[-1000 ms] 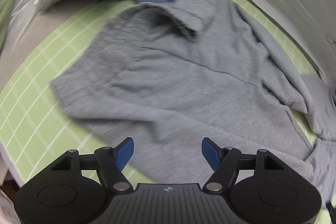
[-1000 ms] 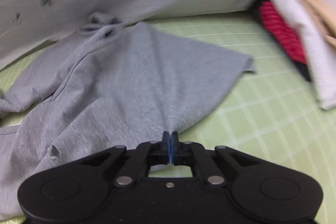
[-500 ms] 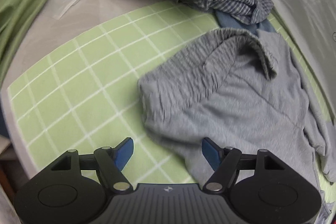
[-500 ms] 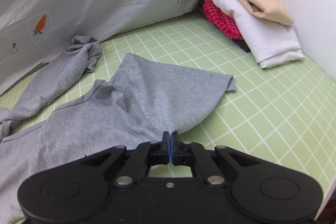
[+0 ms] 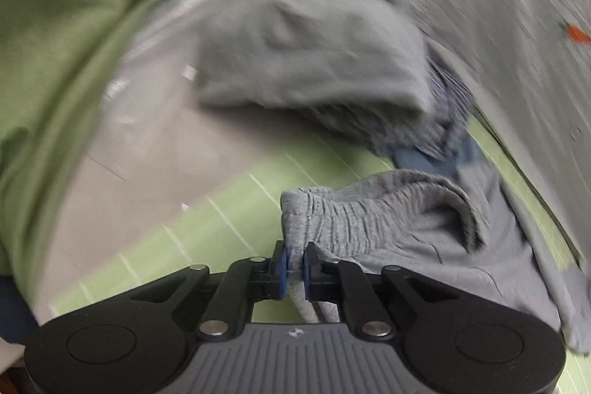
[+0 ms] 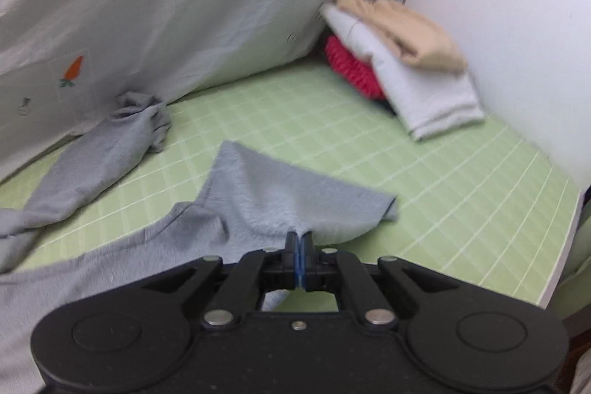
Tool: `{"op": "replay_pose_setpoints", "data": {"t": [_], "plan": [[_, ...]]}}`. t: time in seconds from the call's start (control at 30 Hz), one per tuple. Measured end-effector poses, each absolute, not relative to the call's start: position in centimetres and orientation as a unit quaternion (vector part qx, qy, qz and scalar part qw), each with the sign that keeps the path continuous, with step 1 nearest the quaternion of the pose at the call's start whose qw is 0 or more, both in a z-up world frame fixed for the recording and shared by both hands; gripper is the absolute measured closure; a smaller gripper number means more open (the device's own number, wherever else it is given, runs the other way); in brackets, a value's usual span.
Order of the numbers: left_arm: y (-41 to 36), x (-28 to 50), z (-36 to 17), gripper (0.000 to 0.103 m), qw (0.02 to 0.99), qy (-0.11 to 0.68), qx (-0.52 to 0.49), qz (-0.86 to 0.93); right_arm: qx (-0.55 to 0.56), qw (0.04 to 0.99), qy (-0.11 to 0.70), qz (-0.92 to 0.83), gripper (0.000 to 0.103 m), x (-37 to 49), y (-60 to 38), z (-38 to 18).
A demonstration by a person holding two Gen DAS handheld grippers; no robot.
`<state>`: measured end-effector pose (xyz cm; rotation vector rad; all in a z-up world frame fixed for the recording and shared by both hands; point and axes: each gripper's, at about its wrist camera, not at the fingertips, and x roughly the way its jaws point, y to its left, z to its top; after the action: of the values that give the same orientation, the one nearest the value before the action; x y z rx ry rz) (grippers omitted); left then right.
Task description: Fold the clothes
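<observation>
My left gripper [image 5: 294, 268] is clamped on the elastic waistband corner of the grey trousers [image 5: 424, 235]; a fold of fabric is pinched between the blue pads [image 5: 282, 264] and a strip of it hangs below them. My right gripper [image 6: 298, 257] is closed tight on an edge of the same grey trousers [image 6: 266, 194], the cloth rising into a small peak just ahead of the pads.

Left wrist view: the gathered waistband runs to the right from my grip, its far end curled over. The rest of the garment lies on the green grid mat [image 5: 221, 228]. View is motion-blurred.

Right wrist view: one flat panel of the trousers spreads ahead of my grip on the mat [image 6: 443, 191]; a leg stretches left and ends bunched against the grey carrot-print sheet [image 6: 147, 6].

Farther out, left view: a pile of clothes, a grey garment [image 5: 306, 47] on top of a checked one [image 5: 439, 120], with a blue piece beneath, touching the trousers. A green fabric [image 5: 62, 24] hangs at far left.

Farther out, right view: a stack of folded clothes [image 6: 413, 76] (beige, white, red) in the far corner against the white wall [image 6: 517, 6], well apart from the trousers.
</observation>
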<state>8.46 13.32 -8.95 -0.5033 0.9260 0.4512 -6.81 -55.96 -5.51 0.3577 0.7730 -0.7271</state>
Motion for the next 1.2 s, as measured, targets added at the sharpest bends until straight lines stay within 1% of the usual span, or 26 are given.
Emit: {"op": "replay_pose_setpoints", "data": {"t": [0.03,0.07,0.1,0.13,0.17,0.2,0.23,0.27,0.33,0.37,0.43,0.5,0.67,0.87,1.0,1.03,1.1,1.13,1.17,1.2], "plan": [[13.8,8.4,-8.9,0.085,0.834,0.446,-0.236,0.224,0.172,0.847,0.380,-0.329,0.102,-7.1,-55.4,-6.0],[14.0,8.3,-9.0,0.084,0.827,0.456,-0.233,0.233,0.171,0.846,0.398,-0.310,0.102,-7.2,-54.6,-6.6],[14.0,8.1,-9.0,0.079,0.820,0.464,-0.229,0.245,0.168,0.846,0.414,-0.293,0.102,-7.4,-53.9,-7.2],[13.8,7.7,-8.9,0.063,0.816,0.467,-0.225,0.254,0.161,0.845,0.425,-0.280,0.100,-7.7,-53.2,-7.9],[13.5,7.2,-8.8,0.046,0.815,0.467,-0.226,0.257,0.159,0.843,0.437,-0.270,0.097,-7.9,-52.7,-8.6],[13.1,6.6,-8.6,0.039,0.816,0.463,-0.232,0.255,0.163,0.840,0.447,-0.261,0.091,-8.2,-52.5,-9.2],[12.5,5.8,-8.4,0.034,0.818,0.459,-0.240,0.250,0.170,0.837,0.453,-0.257,0.075,-8.5,-52.4,-9.8],[11.8,5.1,-8.2,0.033,0.820,0.455,-0.247,0.244,0.179,0.837,0.449,-0.258,0.062,-8.9,-52.7,-10.1],[9.8,4.1,-7.8,0.031,0.821,0.457,-0.253,0.232,0.196,0.840,0.435,-0.260,0.054,-9.6,-53.8,-10.2],[8.6,3.9,-7.6,0.031,0.822,0.458,-0.251,0.225,0.201,0.841,0.428,-0.263,0.046,-9.8,-54.6,-10.1],[6.0,3.3,-7.2,0.031,0.829,0.458,-0.245,0.208,0.209,0.842,0.414,-0.274,0.036,-9.9,-56.7,-9.9],[3.2,2.7,-6.5,0.030,0.836,0.455,-0.239,0.194,0.216,0.843,0.405,-0.279,0.035,-9.6,-59.2,-10.1],[-3.7,1.2,-5.2,0.025,0.847,0.457,-0.217,0.162,0.226,0.847,0.386,-0.288,0.024,-8.9,-65.4,-10.8],[-10.5,1.2,-4.5,0.024,0.847,0.475,-0.187,0.148,0.141,0.861,0.416,-0.255,0.019,-4.8,-70.2,-13.3],[-13.4,1.7,-4.2,0.024,0.850,0.484,-0.161,0.133,0.145,0.862,0.432,-0.222,0.019,-2.7,-72.4,-15.3],[-13.9,1.9,-4.1,0.024,0.850,0.487,-0.154,0.131,0.151,0.860,0.433,-0.221,0.022,-2.4,-72.6,-15.6],[-14.7,2.4,-3.8,0.024,0.853,0.489,-0.137,0.121,0.156,0.861,0.430,-0.223,0.026,-2.3,-72.6,-15.8],[-15.1,2.6,-3.6,0.024,0.855,0.489,-0.128,0.115,0.158,0.863,0.427,-0.218,0.035,-2.3,-72.4,-15.7],[-15.5,2.9,-3.5,0.023,0.858,0.488,-0.119,0.109,0.160,0.866,0.424,-0.212,0.050,-2.4,-72.1,-15.6],[-15.9,3.3,-3.3,0.023,0.861,0.486,-0.110,0.103,0.159,0.868,0.422,-0.209,0.058,-2.4,-71.8,-15.5]]}}
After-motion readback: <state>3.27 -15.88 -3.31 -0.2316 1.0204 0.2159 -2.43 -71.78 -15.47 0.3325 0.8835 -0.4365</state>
